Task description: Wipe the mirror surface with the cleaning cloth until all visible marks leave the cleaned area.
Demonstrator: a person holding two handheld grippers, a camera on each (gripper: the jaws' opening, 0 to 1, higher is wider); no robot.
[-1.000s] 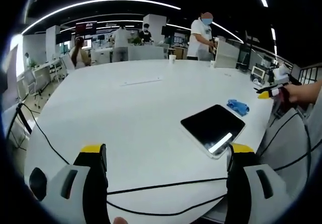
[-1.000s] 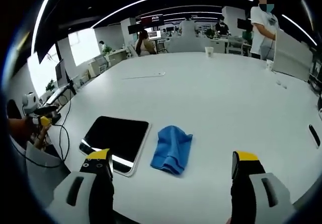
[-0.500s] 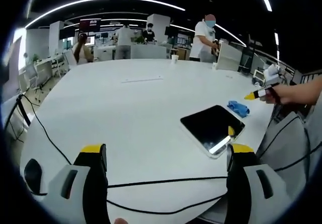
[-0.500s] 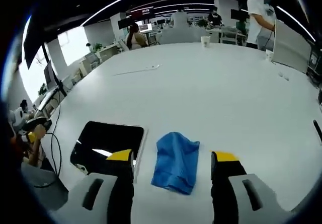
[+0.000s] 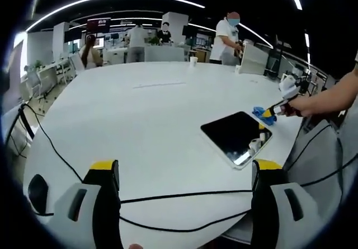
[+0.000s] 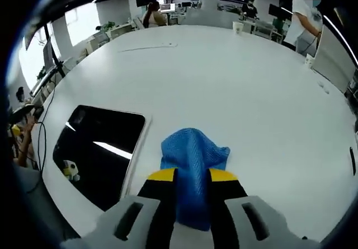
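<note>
Right gripper (image 6: 192,177) pinches blue cloth (image 6: 193,162) beside mirror (image 6: 98,151); left gripper (image 5: 184,176) apparently spread, holding nothing

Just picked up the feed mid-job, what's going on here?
The right gripper has its jaws closed on the blue cleaning cloth, which lies on the white table beside the dark mirror. The left gripper hangs open over the table edge, away from the mirror. No wiping yet.
</note>
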